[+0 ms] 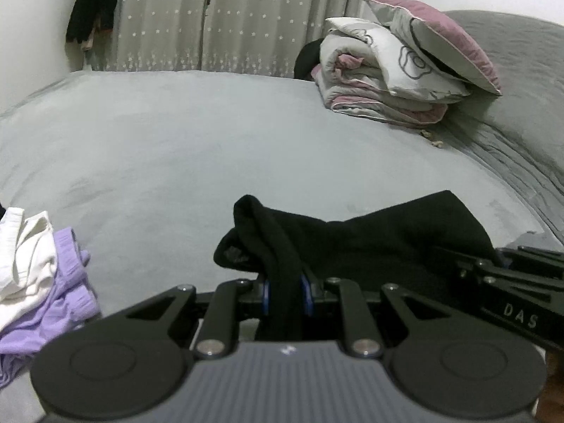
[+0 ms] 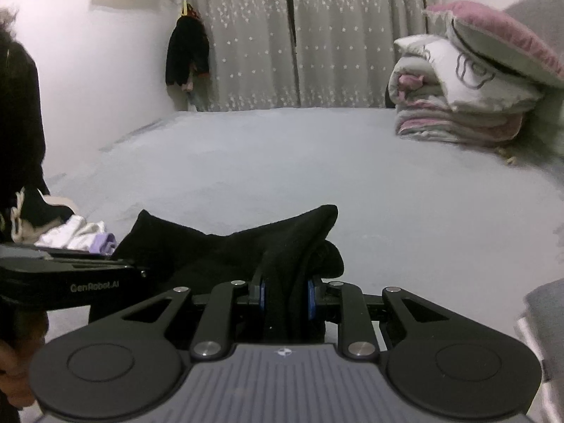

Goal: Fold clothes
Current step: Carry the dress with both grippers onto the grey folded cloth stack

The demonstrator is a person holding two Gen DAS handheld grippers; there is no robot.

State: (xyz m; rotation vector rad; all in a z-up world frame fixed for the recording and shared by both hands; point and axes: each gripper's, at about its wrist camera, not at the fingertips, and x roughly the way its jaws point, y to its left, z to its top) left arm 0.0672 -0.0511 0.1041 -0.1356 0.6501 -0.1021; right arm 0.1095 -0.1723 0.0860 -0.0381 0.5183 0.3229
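Observation:
A black garment [image 1: 370,243] hangs stretched between my two grippers above the grey bed [image 1: 211,141]. My left gripper [image 1: 286,292] is shut on its left end, with cloth bunched over the blue pads. My right gripper [image 2: 286,296] is shut on its right end; the garment [image 2: 218,253] sags in the middle. The right gripper's body shows at the right edge of the left wrist view [image 1: 521,282]. The left gripper's body shows at the left of the right wrist view [image 2: 70,282].
A pile of white [image 1: 24,253] and lilac clothes [image 1: 60,299] lies at the left on the bed. A folded quilt with pillows [image 1: 398,70] is stacked at the far right. Star-patterned curtains [image 1: 218,17] and a dark hanging garment [image 1: 93,7] are behind the bed [image 2: 282,162].

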